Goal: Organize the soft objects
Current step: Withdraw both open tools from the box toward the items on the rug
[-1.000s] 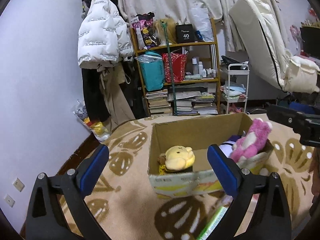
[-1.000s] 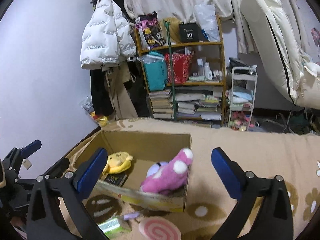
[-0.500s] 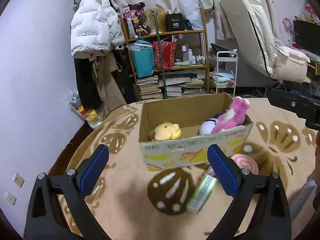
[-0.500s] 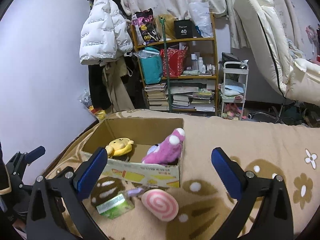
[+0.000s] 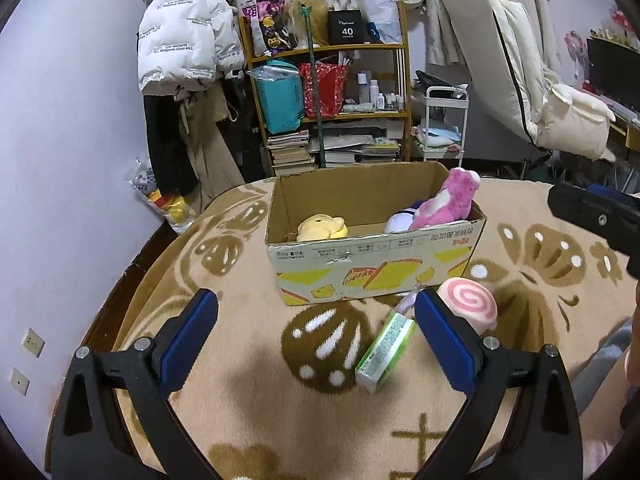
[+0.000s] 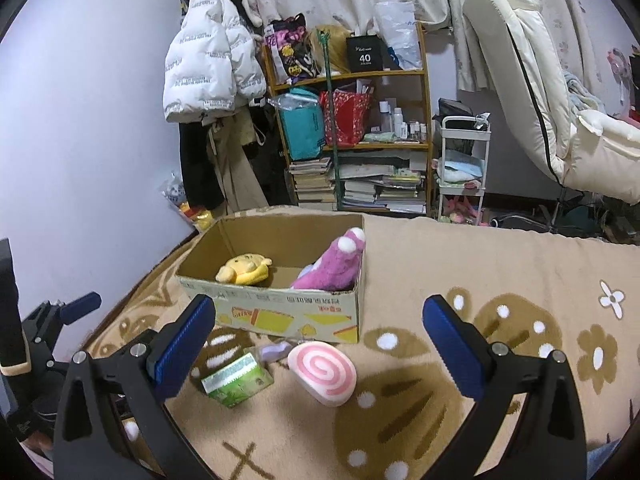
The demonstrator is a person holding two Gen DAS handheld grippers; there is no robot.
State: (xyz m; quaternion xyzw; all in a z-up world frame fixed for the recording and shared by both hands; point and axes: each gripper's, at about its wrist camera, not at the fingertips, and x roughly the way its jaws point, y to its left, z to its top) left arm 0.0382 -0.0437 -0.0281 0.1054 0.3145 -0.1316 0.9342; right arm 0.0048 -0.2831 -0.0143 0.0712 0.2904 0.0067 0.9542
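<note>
Three soft things are left outside the box by my count, and all of them lie on the patterned blanket just in front of me: the green tissue pack [image 6: 237, 379] nearest, the pink swirl cushion [image 6: 322, 372] just to its right, and a small lilac item [image 6: 275, 350] between them and the box, too small for me to say what it is. Both of my grippers hang above this near patch with nothing in them. My right gripper [image 6: 319, 354] has its jaws spread wide, and the swirl cushion sits in the gap between them in that camera, though I judge the gripper is above it and not yet down on it. My left gripper [image 5: 316, 342] is likewise released, jaws wide apart, aimed at the near wall of the box, with the tissue pack [image 5: 385, 352] low and just inside its right finger. Further off, the cardboard box [image 6: 276, 312] stands open on the blanket, its near wall close behind the lilac item. Inside it I can see the yellow plush [image 6: 245, 269] lying at the left and the pink plush [image 6: 335, 264] leaning up against the right wall, with something pale purple or white tucked under it. So I reckon the job is roughly half done: two or three toys are packed, three pieces remain, and the cushion looks like the natural next pick for my right side. Beyond the box are only the bookshelf [image 6: 352, 136] and the hanging white jacket [image 6: 212, 64].
</note>
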